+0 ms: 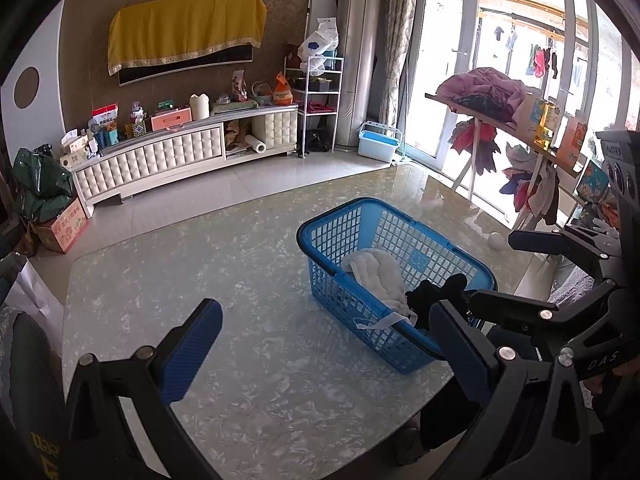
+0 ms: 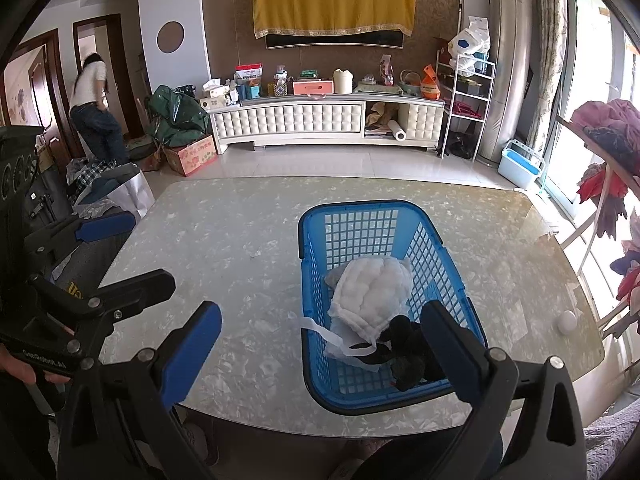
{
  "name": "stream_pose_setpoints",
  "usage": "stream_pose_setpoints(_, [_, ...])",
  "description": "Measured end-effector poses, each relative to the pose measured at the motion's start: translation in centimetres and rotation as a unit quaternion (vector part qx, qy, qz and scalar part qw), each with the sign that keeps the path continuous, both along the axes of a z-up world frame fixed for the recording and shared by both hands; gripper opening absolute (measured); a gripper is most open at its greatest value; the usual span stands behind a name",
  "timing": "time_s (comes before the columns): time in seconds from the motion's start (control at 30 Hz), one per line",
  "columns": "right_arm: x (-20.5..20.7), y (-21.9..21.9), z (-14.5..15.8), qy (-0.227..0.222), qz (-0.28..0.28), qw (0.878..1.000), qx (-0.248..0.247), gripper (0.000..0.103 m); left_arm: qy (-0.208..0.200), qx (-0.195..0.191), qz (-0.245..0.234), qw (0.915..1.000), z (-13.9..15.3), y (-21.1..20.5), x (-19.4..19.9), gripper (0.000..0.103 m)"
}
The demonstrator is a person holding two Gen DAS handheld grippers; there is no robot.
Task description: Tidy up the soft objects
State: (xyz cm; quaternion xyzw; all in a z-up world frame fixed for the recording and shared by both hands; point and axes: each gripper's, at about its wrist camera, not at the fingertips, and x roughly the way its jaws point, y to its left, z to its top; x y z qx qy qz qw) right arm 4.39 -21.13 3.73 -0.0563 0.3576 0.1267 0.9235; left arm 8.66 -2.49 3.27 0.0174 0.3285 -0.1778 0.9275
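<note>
Now both claws gape, empty: the left claw point(image 1: 320, 354) over the bench point(image 1: 200, 280), the right claw point(image 2: 324, 354) just before the basket point(image 2: 316, 240). Inside it lie a white cloth point(image 2: 370, 286) and a black cloth point(image 2: 408, 356), touching.

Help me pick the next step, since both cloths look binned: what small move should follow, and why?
Probably tuck in the white strap, which hangs over the blue basket rim onto the table. The white cloth and black cloth already lie inside, and the right hand-held gripper, open and empty, is nearest.
</note>
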Motion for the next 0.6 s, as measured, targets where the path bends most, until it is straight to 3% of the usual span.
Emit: stream_pose_setpoints(0.6, [-0.24,-0.15,0.51,-0.004,-0.003,1.0,0.001,0.1,-0.003,0.004,-0.005,1.0,0.58,0.05,-0.12,0.103])
